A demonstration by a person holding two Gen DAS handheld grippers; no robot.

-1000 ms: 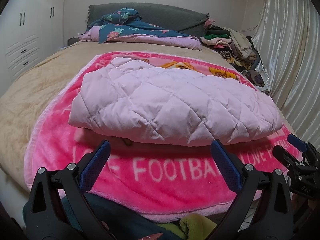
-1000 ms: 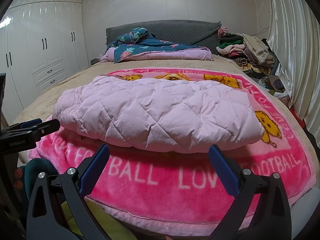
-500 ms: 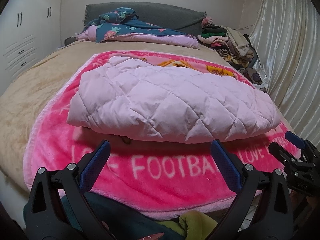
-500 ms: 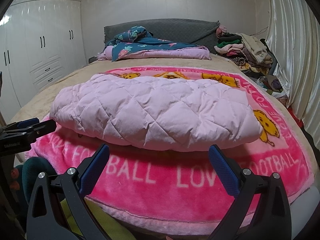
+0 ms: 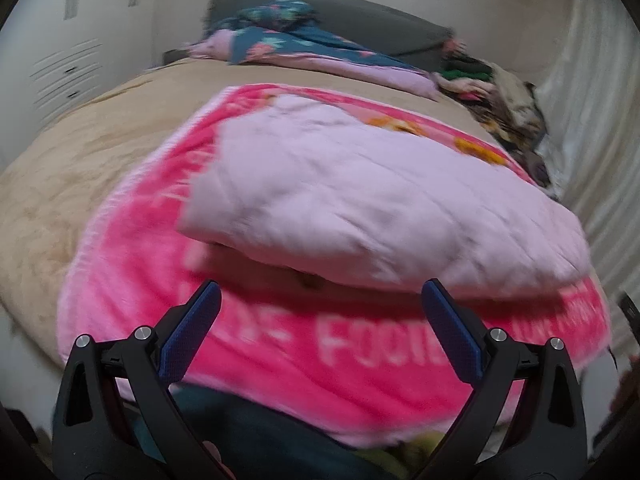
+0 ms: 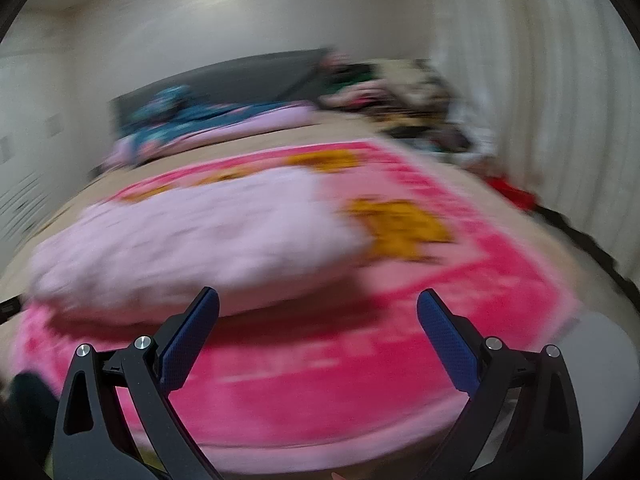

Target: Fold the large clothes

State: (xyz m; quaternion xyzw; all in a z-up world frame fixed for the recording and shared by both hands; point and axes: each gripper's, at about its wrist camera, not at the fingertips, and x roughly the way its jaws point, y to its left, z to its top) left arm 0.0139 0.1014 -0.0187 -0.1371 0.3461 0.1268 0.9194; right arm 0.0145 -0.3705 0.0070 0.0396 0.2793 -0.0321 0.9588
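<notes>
At the foot of the bed, the left gripper [image 5: 320, 300] and right gripper [image 6: 318, 306] both hover with jaws spread wide and empty, a little short of the jacket [image 5: 360, 196], probably poised to take its near edge for another fold. The pale pink quilted jacket lies in a thick folded bundle on a bright pink blanket [image 5: 304, 352] with white lettering, which covers a tan bedspread [image 5: 80, 152]. Farther off, well clear of the work, a floral quilt [image 5: 288, 40] lies by the grey headboard [image 5: 380, 28], a clothes pile [image 5: 500, 100] sits at the far right by the curtain [image 5: 592, 100]; both views are motion-blurred.
</notes>
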